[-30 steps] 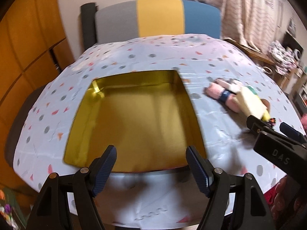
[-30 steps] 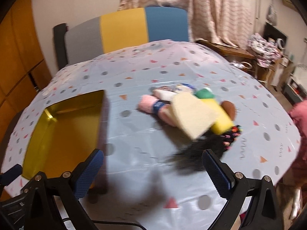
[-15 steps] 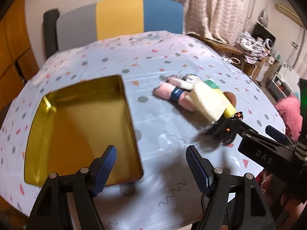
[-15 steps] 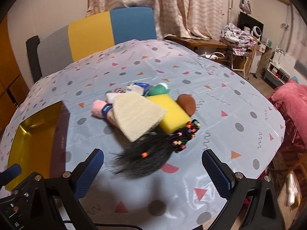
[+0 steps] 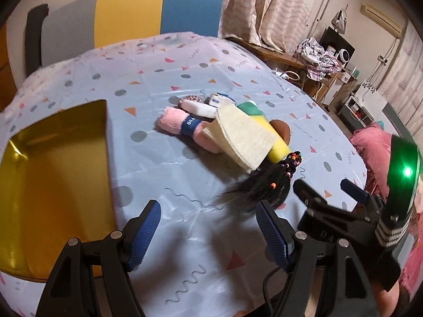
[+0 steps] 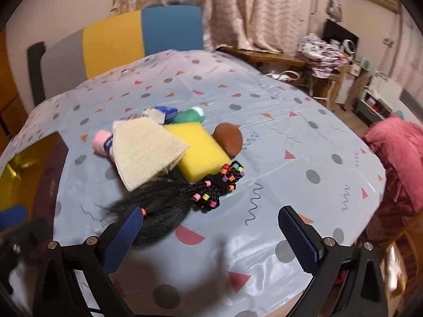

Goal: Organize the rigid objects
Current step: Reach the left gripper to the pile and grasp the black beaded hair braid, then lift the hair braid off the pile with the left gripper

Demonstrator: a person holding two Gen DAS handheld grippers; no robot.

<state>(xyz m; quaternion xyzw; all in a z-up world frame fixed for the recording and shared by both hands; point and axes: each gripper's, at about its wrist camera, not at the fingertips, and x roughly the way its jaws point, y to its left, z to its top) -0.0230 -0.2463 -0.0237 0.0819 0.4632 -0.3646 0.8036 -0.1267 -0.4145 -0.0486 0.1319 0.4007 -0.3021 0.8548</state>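
**Both claws wide over the table, pile ahead**

Right gripper [image 6: 211, 240]: jaws spread wide, holding nothing; left pad touching or just over the black braided hairpiece [image 6: 169, 206], cannot tell which. Left gripper [image 5: 208, 237]: also wide, empty, above the patterned tablecloth [image 5: 185, 84]. Beyond: yellow sponge [image 6: 198, 148] under a beige cloth [image 6: 142, 150], pink rolled towel [image 5: 179, 125], brown disc [image 6: 228, 138], green bottle [image 6: 190, 115]. Gold tray [image 5: 53, 179] well left, apart from the pile.
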